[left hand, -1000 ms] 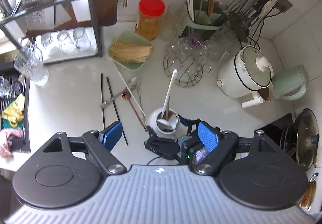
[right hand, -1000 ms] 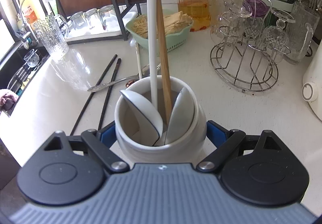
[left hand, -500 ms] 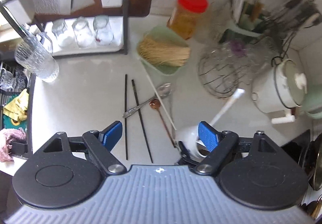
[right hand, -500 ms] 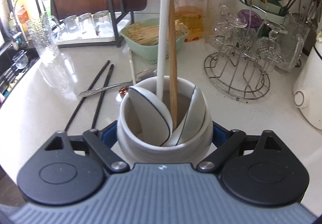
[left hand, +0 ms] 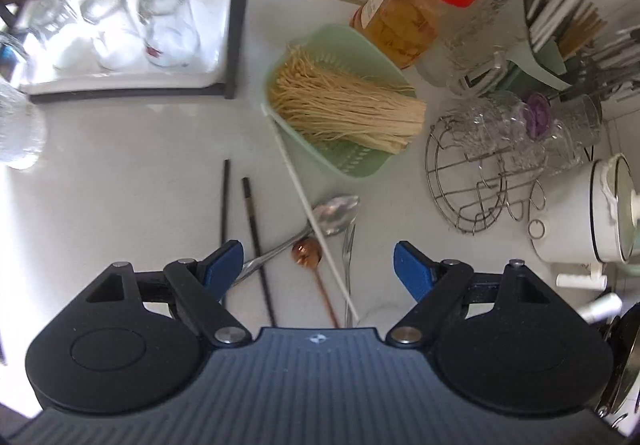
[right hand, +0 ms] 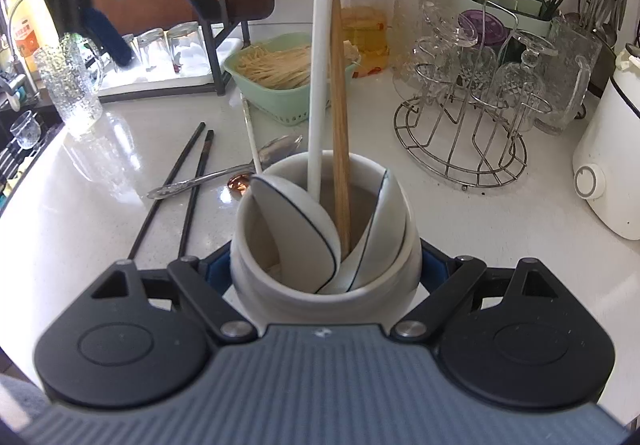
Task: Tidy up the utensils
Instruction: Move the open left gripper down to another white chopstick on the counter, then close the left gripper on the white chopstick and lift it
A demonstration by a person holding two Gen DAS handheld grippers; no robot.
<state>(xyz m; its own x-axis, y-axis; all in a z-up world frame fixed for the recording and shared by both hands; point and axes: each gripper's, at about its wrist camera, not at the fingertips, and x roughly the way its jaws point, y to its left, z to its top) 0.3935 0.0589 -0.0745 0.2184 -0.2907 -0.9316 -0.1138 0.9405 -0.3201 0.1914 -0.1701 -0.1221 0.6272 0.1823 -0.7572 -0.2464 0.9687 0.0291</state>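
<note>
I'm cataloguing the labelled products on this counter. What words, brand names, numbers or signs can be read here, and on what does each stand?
None can be read.
Red-lidded clear plastic jar: a paper label on its side, print too blurred to read.
Yellow bottle with an orange label by the sink: characters on the label, too small and blurred to read.
Small light emblem on the grey gripper bodies: a mark, not text.

Ahead of the matt black plastic hand-held gripper (right hand: 325, 269), a glossy white ceramic holder (right hand: 326, 285) carries a wooden chopstick (right hand: 340, 149), while a shiny metal spoon (left hand: 334, 213), matt black chopsticks (left hand: 251, 217) and a chrome wire rack (right hand: 460, 141) rest on the smooth, speckled white counter (right hand: 100, 221).
</note>
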